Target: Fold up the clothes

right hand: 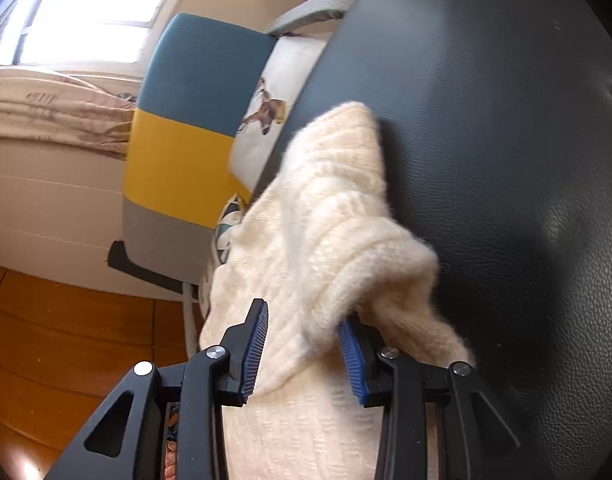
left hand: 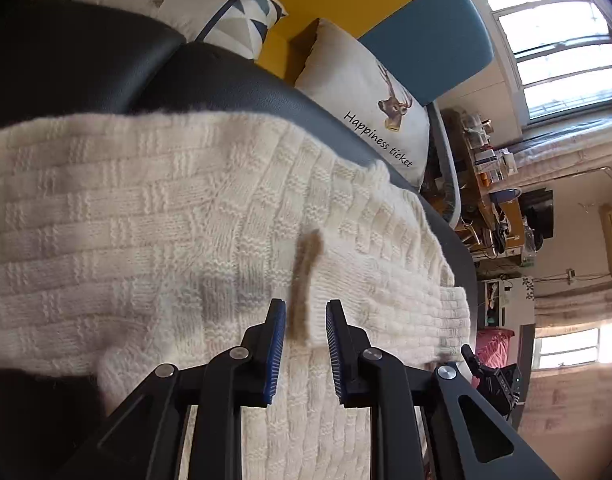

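With the sweater spread on the dark sofa, the left gripper stands spread over its cuff while the right gripper seemingly pinches a bunched fold that could slip free.

Black leather sofa with printed cushions; yellow-and-teal chair; wood floor; bright windows; cluttered desk.

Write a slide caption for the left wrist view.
Left gripper open over a cream knitted sweater spread on a dark cushion.
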Tool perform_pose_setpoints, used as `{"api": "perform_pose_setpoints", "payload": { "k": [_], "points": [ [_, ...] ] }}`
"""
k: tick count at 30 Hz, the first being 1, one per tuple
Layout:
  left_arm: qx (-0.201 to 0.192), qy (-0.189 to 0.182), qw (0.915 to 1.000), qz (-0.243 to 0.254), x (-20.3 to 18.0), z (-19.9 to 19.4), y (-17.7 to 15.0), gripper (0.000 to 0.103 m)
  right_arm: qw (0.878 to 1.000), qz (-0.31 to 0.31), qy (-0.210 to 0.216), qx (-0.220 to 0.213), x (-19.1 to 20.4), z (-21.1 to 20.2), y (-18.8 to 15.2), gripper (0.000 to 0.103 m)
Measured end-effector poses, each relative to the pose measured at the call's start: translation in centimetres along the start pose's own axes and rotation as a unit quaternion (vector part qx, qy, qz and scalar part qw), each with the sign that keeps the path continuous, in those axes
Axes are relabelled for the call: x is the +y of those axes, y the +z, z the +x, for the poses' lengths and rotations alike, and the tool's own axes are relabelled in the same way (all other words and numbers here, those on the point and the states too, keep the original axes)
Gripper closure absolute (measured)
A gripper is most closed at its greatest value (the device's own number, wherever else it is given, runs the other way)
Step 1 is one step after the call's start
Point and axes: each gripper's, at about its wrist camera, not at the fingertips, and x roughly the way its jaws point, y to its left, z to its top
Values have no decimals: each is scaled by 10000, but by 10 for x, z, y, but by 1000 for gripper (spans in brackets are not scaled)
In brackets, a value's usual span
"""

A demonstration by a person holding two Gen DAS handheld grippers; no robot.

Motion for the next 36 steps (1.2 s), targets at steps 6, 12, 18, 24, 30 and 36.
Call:
{"api": "perform_pose_setpoints", "payload": {
  "k": [6, 12, 18, 24, 30, 36],
  "points": [
    [208, -196, 9995, -95, -7, 31, 4, 80, 9994, -271, -227, -25, -1, -13, -4, 66],
    [-318, -61, 9994, 85, -17, 24, 1, 100, 9944, -913, -515, -121, 17, -13, -3, 72],
    [-980, -39, 9945, 374, -33, -26, 16, 100, 9914, -1268, -22, 322, 29, 1, -18, 72],
    [-514, 789, 9949, 375, -19, -3, 23, 100, 9906, -1148, -48, 739, 19, 9, -26, 70],
    [-876, 1194, 9888, 194, -17, -26, 11, 99, 9766, -2002, -728, 298, 23, -43, -15, 70],
    [-780, 698, 9904, 903, -77, -18, -15, 98, 8845, -3818, -2637, -482, 43, -57, -26, 70]
  ]
}}
